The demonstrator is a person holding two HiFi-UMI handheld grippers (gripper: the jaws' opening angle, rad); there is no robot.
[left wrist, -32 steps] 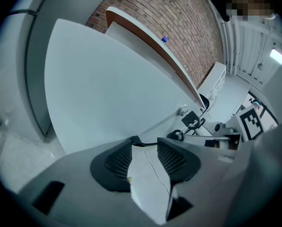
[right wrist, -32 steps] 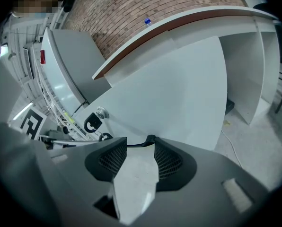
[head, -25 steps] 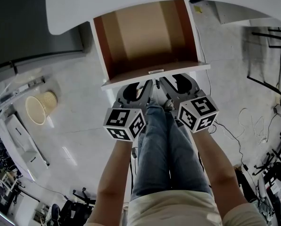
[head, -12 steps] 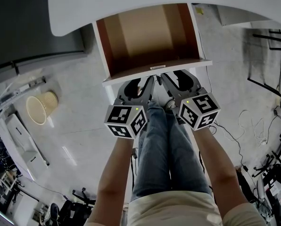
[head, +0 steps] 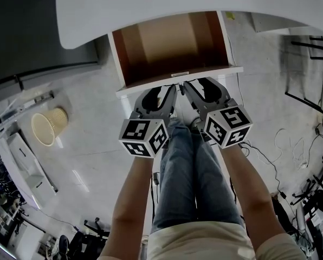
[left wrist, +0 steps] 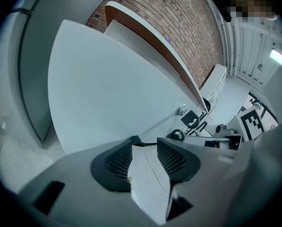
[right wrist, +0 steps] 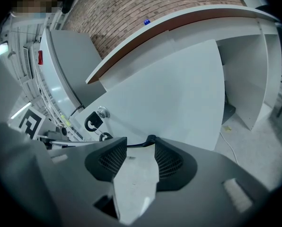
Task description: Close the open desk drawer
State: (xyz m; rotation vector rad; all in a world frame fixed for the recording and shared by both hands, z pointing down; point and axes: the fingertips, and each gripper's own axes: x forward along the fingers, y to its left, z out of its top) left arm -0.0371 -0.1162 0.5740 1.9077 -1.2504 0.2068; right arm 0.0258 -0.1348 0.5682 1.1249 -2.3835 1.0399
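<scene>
Open drawer [head: 169, 42] juts from under the bench [head: 150, 4] directly ahead of the left claw [head: 170, 93] and right claw [head: 187, 88], both released with tips at its white front panel [head: 178, 80]: rigid, likely light on runners, best pushed squarely mid-panel

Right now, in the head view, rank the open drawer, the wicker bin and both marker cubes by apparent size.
1. open drawer, clearly largest.
2. left marker cube and right marker cube, alike.
3. wicker bin, slightly smaller; the cubes are nearer the camera, so real size is unsure.
</scene>
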